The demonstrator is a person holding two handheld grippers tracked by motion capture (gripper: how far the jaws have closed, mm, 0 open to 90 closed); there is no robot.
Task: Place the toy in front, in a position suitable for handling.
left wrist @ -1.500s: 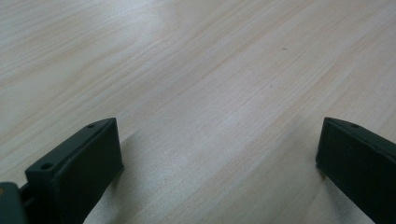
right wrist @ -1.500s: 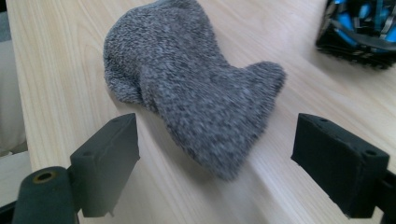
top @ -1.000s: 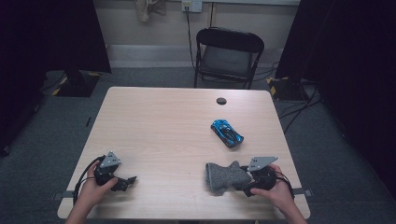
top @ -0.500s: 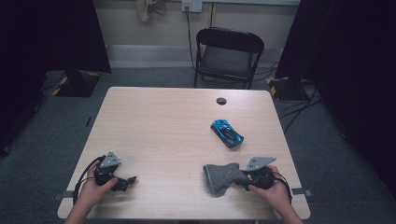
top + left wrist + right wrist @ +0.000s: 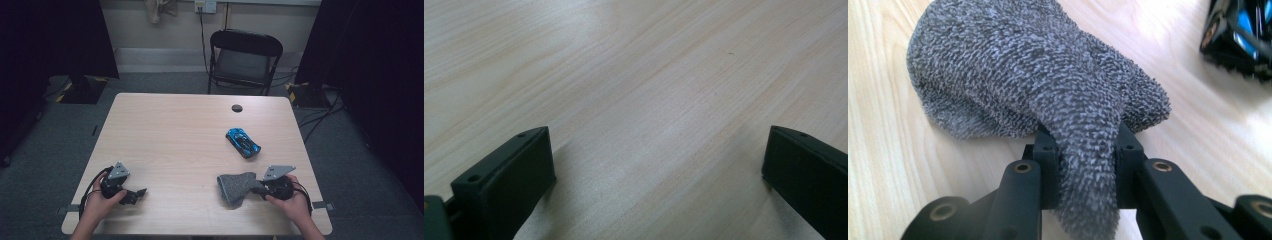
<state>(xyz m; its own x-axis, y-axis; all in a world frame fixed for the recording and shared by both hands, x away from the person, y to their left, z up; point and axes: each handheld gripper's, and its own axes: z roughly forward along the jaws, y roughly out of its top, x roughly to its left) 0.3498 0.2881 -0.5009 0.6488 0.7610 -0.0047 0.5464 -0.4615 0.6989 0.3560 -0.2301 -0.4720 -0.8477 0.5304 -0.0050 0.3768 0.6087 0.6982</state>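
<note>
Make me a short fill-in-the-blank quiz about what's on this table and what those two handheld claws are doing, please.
1. The right gripper has just been closing its jaws, and they now pinch a grey ____.
2. The left gripper has its jaws spread wide with only bare ____ between them.
3. The toy car on the table is coloured ____.
4. Behind the table stands a black folding ____.

Missing words: cloth; tabletop; blue; chair

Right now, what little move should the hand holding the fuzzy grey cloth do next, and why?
Probably lift it a little. The right gripper has just been closing, and it pinches a fold of the grey cloth, whose bulk lies on the table. The left gripper is open beside it, and the blue toy car sits nearby.
</note>
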